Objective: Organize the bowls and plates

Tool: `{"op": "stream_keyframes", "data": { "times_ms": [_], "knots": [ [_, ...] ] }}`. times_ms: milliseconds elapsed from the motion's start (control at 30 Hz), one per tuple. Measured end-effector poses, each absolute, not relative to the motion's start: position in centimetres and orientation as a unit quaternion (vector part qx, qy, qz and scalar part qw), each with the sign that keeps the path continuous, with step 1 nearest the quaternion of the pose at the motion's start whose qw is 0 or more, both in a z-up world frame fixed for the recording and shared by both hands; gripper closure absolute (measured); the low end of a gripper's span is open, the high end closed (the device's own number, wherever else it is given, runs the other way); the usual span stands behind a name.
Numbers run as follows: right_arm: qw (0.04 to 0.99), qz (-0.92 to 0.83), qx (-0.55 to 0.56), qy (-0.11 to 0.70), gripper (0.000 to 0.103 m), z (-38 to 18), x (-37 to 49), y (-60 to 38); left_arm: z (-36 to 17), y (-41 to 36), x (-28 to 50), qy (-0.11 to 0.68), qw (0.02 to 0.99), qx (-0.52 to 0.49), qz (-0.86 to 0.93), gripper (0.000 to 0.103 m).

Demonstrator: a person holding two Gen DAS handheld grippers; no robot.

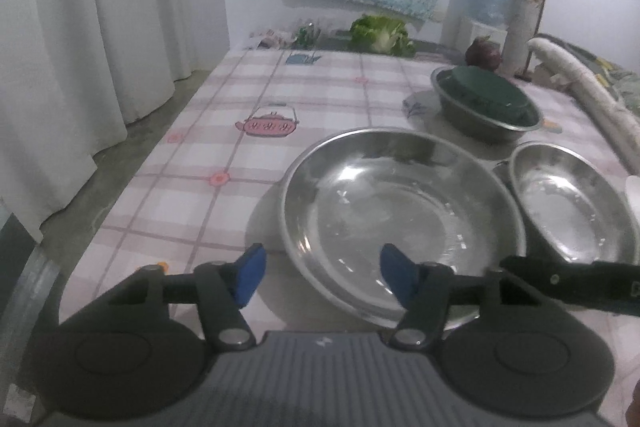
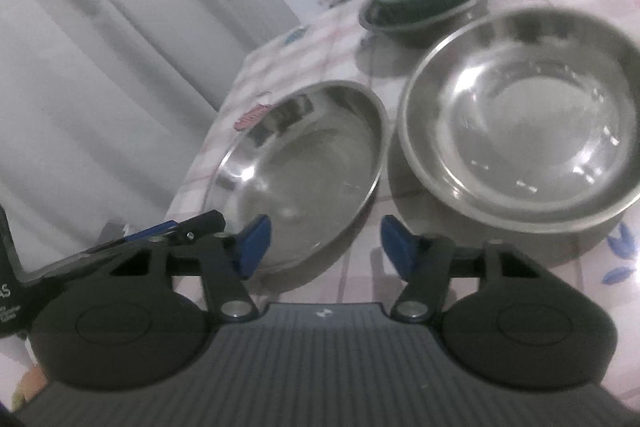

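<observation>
On the checked tablecloth of the table sit three steel vessels, and both tools are low over the near edge. Left tool first: its blue pads stand apart with nothing pinched, and the near rim of the large steel plate runs right between them, one pad outside the rim over the cloth, the other over the plate's inner slope. No contact that I can make out, the pads look clear of the metal. Just beside that plate, to its right in the left wrist view, lies the smaller steel bowl, rims almost touching. Across the lower right of that view comes the black arm of the right tool, lying in front of the smaller bowl's near rim.

Right wrist view now, blurred: right tool also parted, holding nothing, with the large plate's edge just ahead of its left pad and the smaller bowl ahead of its right pad, bare cloth in the gap between them. Farther back, well apart from both tools, a third steel bowl carries a dark green lid. Beyond it, a leafy green vegetable.
</observation>
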State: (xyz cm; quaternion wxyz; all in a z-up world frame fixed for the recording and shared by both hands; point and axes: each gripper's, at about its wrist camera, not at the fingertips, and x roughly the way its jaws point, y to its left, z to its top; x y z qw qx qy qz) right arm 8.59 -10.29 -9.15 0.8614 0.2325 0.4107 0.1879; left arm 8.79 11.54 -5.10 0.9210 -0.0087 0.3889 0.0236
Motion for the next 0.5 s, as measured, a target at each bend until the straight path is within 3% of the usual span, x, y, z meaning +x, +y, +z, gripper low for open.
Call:
{"op": "stream_keyframes", "data": {
  "times_ms": [133, 167, 333, 500],
  "knots": [
    [0.86, 0.182, 0.234, 0.414, 0.058, -9.8, 9.4, -9.8, -5.7, 12.1, 9.4, 0.398, 0.917, -0.014, 0.028, 0.056],
    [0.86, 0.181, 0.235, 0.416, 0.062, -10.0, 9.7, -9.7, -5.8, 12.1, 9.5, 0.401, 0.916, -0.015, 0.028, 0.064],
    [0.855, 0.172, 0.25, 0.421, 0.084, -10.7, 10.6, -9.8, -6.1, 12.7, 9.9, 0.411, 0.911, -0.025, 0.035, 0.082],
    [0.847, 0.175, 0.264, 0.428, 0.088, -10.8, 10.6, -10.6, -6.1, 13.9, 9.6, 0.42, 0.905, -0.064, 0.024, 0.085]
  ]
}}
